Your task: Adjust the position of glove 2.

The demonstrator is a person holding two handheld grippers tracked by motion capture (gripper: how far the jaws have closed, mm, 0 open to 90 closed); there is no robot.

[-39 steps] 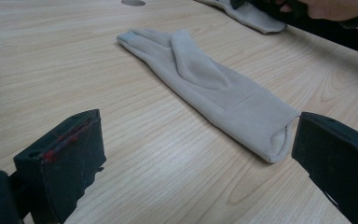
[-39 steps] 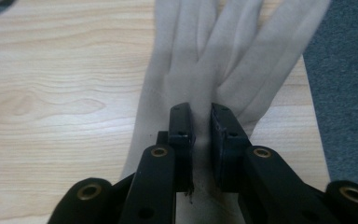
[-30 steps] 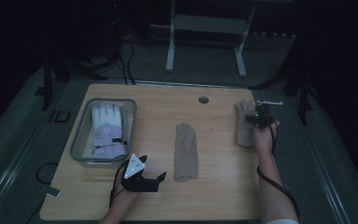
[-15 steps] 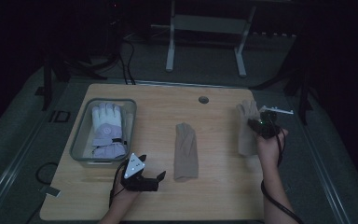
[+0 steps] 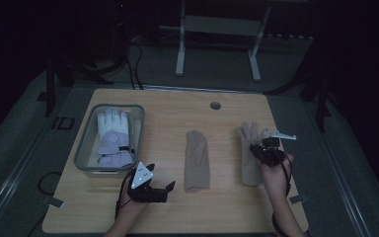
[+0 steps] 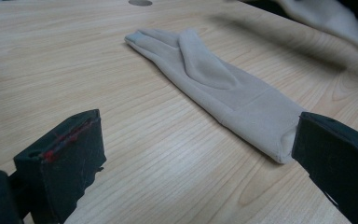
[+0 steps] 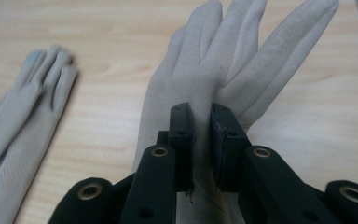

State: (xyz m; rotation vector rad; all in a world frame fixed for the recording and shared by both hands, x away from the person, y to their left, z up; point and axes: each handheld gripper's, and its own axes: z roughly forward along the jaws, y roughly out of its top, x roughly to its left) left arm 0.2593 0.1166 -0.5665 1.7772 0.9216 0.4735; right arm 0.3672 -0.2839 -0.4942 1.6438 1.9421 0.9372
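Two beige gloves lie flat on the wooden table (image 5: 163, 123). My right gripper (image 5: 259, 148) (image 7: 201, 113) is shut on the right-hand beige glove (image 5: 249, 165) (image 7: 223, 60), pinching a fold of cloth at its palm, with the glove's fingers spread out beyond the jaws. The middle beige glove (image 5: 196, 160) (image 6: 223, 88) (image 7: 18, 107) lies apart from it, fingers pointing to the far side. My left gripper (image 5: 162, 176) (image 6: 196, 154) rests low on the table just left of that glove's cuff, jaws wide open with nothing between them.
A clear plastic bin (image 5: 81, 153) at the left holds white and lavender gloves (image 5: 112, 136). A round cable hole (image 5: 215, 105) sits near the table's far edge. Dark floor, cables and a metal stand lie beyond the table.
My right gripper has come toward the near side of the table, drawing the right-hand glove along with it. The left gripper and the middle glove have stayed put.
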